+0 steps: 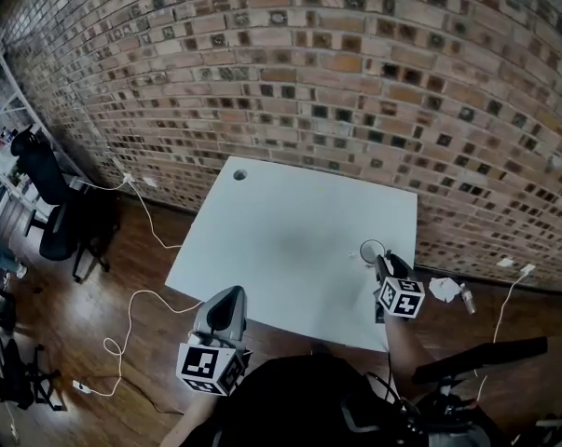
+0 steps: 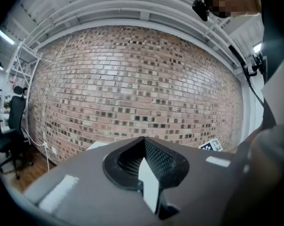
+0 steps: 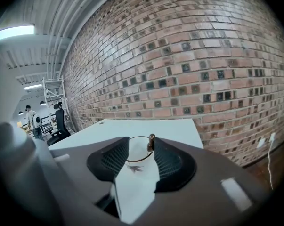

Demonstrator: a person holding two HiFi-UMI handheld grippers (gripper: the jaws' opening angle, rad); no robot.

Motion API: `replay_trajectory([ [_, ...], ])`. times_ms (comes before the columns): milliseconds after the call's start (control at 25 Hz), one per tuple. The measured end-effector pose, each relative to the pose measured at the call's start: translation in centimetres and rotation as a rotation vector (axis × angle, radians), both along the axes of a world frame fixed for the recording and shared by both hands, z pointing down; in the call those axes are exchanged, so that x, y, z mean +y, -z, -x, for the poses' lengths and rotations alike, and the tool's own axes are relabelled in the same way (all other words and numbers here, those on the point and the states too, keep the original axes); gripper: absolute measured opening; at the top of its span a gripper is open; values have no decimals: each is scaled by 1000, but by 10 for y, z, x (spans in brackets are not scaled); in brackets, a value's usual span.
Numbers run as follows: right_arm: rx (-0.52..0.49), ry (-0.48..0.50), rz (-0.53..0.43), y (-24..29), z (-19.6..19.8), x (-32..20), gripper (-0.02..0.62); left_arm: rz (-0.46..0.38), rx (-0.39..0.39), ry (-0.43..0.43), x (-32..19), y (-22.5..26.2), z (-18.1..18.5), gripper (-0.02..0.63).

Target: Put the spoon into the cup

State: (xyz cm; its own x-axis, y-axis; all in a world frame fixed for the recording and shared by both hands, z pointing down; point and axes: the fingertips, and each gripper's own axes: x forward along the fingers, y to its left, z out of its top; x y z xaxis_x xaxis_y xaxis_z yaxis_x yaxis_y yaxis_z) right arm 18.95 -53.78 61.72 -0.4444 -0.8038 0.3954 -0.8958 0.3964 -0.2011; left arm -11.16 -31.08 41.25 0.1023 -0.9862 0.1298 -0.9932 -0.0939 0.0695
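Observation:
A clear glass cup [image 1: 371,250] stands near the right front edge of the white table [image 1: 290,222]. In the right gripper view the cup [image 3: 138,155] sits just ahead of my right gripper [image 3: 141,144], framed by its open jaws. A brown spoon [image 3: 151,141] stands in the cup, its handle tip poking above the rim by the right pad, and neither pad touches it. In the head view the right gripper [image 1: 385,261] hovers just in front of the cup. My left gripper [image 1: 232,293] hangs at the table's front edge, its tips [image 2: 144,142] together and holding nothing.
A brick wall [image 1: 355,82] rises behind the table. A cable hole [image 1: 239,173] marks the far left corner. A black office chair [image 1: 61,208] and a white cable [image 1: 122,343] are on the wood floor at left, and crumpled paper [image 1: 444,289] lies at right.

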Motion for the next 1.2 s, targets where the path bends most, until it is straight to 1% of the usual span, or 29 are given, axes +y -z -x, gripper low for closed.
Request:
replay_trajectory([
  [80,-6,-18,-3,4,-1,6,195,12,-35,0,5,-1,3,-8],
  [200,2,-40,-9,12,-9,21,210,5,4,-28,11,-5,1,-8],
  [240,6,-44,-14,15,-10,27,212,6,6,-34,14,-6,2,-8],
  [320,3,-33,-22,19,-3,41,209,8,-32,-35,22,-7,7,-8],
  [400,-2,-21,-27,22,7,57,161,5,-62,-51,31,-6,11,-8],
  [440,-1,-22,-29,26,7,67,149,0,-57,-68,35,-6,9,-8],
  [600,-2,-39,-64,51,-4,111,136,-5,0,-127,51,-13,3,-8],
  [640,-7,-42,-74,57,-2,122,132,-1,-3,-139,57,-15,4,-8],
  [720,-31,-41,-83,66,6,145,126,1,-37,-175,67,-17,5,-8],
  [800,-45,-36,-91,77,13,167,113,-11,-50,-234,77,-18,-1,-8],
  [840,-49,-31,-100,84,16,179,100,-19,-39,-265,81,-20,-5,-8],
  [920,-66,-10,-115,95,24,204,80,-20,9,-315,89,-24,-11,-8],
  [960,-83,4,-119,100,29,218,62,-18,30,-324,95,-28,-12,-8],
  [1040,-128,33,-125,112,39,243,9,-27,35,-298,103,-36,-7,-8],
  [1120,-147,56,-136,128,45,262,8,-24,16,-274,108,-36,-5,-8],
  [1200,-129,72,-139,139,48,275,8,-25,15,-304,112,-32,-14,-8],
])
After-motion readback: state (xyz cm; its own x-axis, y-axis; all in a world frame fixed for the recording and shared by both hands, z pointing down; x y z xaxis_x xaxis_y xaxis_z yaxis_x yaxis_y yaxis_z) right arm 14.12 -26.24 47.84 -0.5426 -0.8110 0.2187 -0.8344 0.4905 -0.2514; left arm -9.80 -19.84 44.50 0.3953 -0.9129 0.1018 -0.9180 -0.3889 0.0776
